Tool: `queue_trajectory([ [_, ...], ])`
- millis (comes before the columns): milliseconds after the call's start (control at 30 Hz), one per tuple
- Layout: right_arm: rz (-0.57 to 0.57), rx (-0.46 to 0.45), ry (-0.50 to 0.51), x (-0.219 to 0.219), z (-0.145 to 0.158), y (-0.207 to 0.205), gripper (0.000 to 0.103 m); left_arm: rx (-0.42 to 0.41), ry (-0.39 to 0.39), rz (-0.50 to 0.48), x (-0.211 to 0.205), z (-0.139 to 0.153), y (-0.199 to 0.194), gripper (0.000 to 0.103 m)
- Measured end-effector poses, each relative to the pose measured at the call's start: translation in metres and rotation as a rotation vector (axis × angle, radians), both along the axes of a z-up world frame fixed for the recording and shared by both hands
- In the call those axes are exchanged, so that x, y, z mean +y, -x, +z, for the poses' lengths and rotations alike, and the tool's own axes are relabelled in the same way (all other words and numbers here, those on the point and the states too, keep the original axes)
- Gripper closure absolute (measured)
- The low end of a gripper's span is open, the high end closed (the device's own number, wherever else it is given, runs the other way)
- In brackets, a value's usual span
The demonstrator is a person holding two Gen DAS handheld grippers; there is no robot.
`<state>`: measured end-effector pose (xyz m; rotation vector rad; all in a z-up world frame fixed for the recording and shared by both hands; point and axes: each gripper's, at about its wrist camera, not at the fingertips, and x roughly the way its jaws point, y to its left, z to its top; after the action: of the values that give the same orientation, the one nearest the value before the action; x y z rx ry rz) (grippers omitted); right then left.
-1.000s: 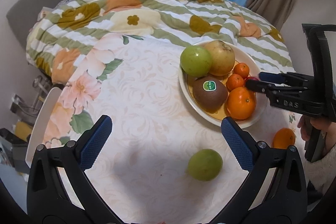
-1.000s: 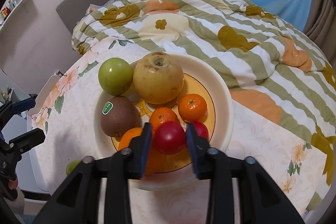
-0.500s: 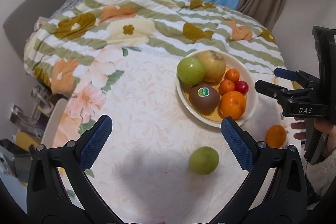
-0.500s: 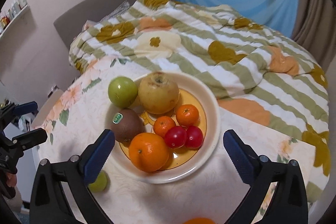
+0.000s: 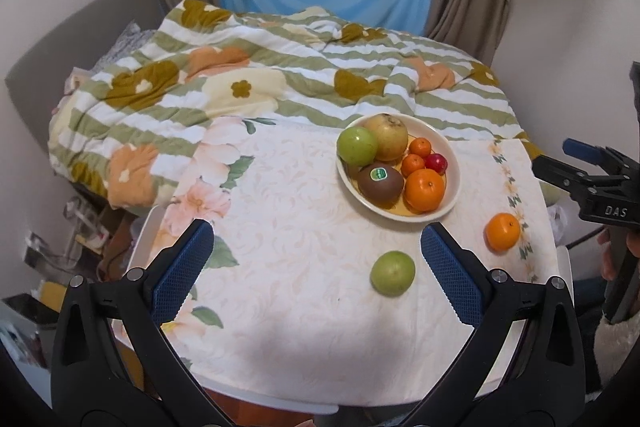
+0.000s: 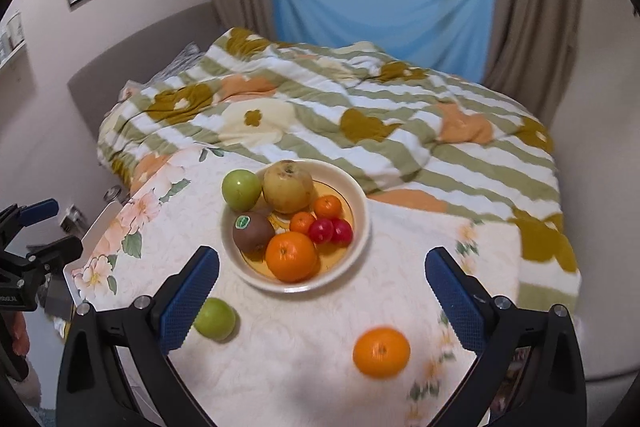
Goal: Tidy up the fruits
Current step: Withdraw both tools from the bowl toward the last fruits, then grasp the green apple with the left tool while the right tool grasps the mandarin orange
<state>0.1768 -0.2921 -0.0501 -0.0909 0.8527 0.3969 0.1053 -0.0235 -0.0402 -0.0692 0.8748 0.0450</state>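
A cream bowl (image 5: 450,205) (image 6: 362,227) on the table holds a green apple (image 5: 357,145), a yellow pear (image 5: 387,134), a kiwi (image 5: 380,183), a big orange (image 5: 425,189), two small oranges and two red fruits (image 6: 331,231). Loose on the cloth lie a green apple (image 5: 392,273) (image 6: 215,319) and an orange (image 5: 503,231) (image 6: 381,351). My left gripper (image 5: 316,271) is open and empty, high above the near table. My right gripper (image 6: 322,301) is open wide and empty, well back from the bowl; it shows at the right edge (image 5: 576,165).
The small table has a floral cloth (image 5: 280,227) and stands against a bed with a striped flower quilt (image 5: 260,79). Clutter lies on the floor at the left (image 5: 80,227). Blue fabric and brown curtains hang behind.
The right gripper let go of a red fruit in the bowl, opened wide and drew back and up. The left gripper also rose and pulled back; more of the room shows.
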Motion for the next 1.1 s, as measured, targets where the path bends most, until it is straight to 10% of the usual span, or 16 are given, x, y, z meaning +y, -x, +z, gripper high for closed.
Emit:
queue_trajectory([
  [567, -0.146, 0.063, 0.082, -0.056, -0.044, 0.059, 0.000, 0.000, 0.013, -0.077, -0.053, -0.054, 0.024, 0.000],
  [1100, -0.075, 0.143, 0.094, -0.071, -0.116, 0.027, 0.000, 0.108, 0.022, -0.073, -0.081, -0.144, -0.019, 0.000],
])
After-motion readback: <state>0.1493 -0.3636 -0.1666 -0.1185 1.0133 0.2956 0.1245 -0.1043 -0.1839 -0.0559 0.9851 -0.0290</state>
